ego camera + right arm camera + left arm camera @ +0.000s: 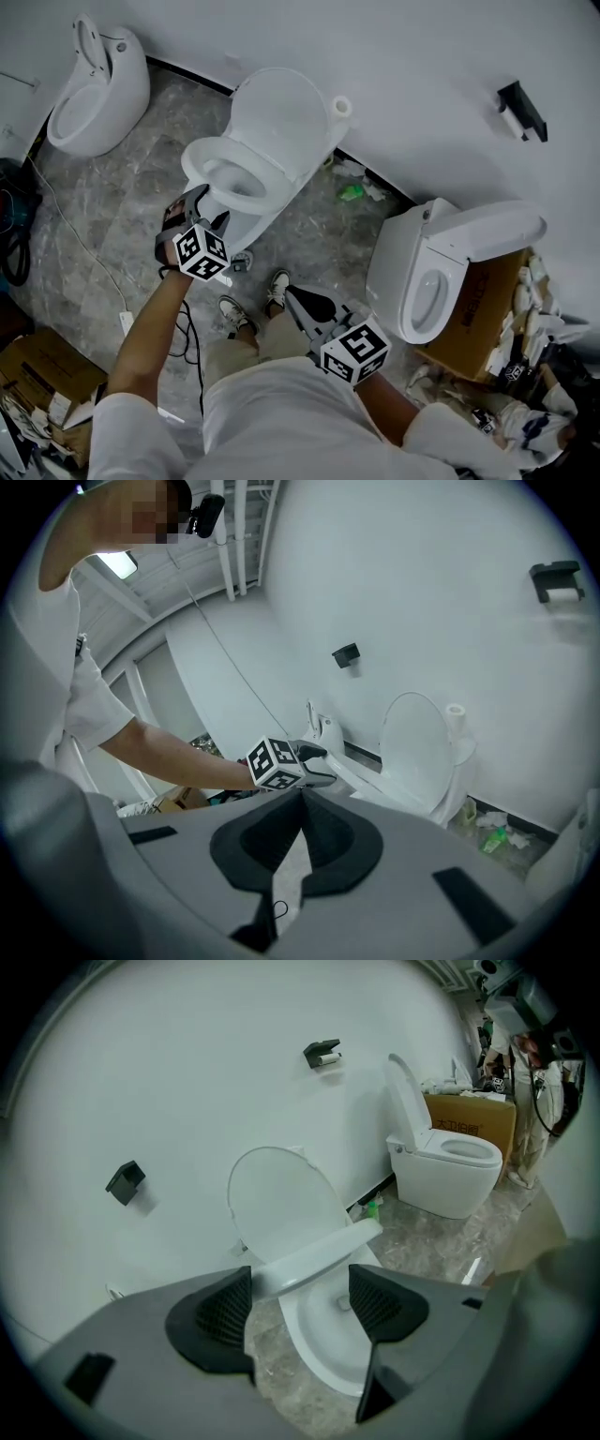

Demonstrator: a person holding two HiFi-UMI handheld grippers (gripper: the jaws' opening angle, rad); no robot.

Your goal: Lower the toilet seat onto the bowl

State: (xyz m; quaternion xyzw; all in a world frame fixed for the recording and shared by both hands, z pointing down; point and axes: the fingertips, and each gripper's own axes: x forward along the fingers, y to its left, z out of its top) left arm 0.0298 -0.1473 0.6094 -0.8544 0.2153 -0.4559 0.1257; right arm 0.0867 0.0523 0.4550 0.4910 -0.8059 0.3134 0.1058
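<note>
so the toilet seat (pixel 314 1255) is partway down right now, not flat. in the left gripper view you see it nearly edge-on, a white bar slanting across above the bowl (pixel 323 1358) with a visible gap between the two. the lid (pixel 281 1199) behind it stands upright against the wall.

the left gripper (pixel 300 1299) is at the seat's front edge with its jaws wide apart, not clamped on anything. the front edge runs across the gap and meets the left pad (pixel 220 1312). looks like it's resting there but i can't swear to it. the right gripper view backs that up, with the seat running from the hinge out to that gripper.

the right gripper (pixel 300 836) is out of it, jaws pressed together with nothing between them, back by the person's legs and well apart from the toilet.

my read on progress: the seat is off the lid, so probably past halfway. what's left is easing the front edge down until the seat sits on the bowl's rim all round, then pulling the gripper clear. with open jaws only propping it, it could slip and slam, so go slow.
</note>
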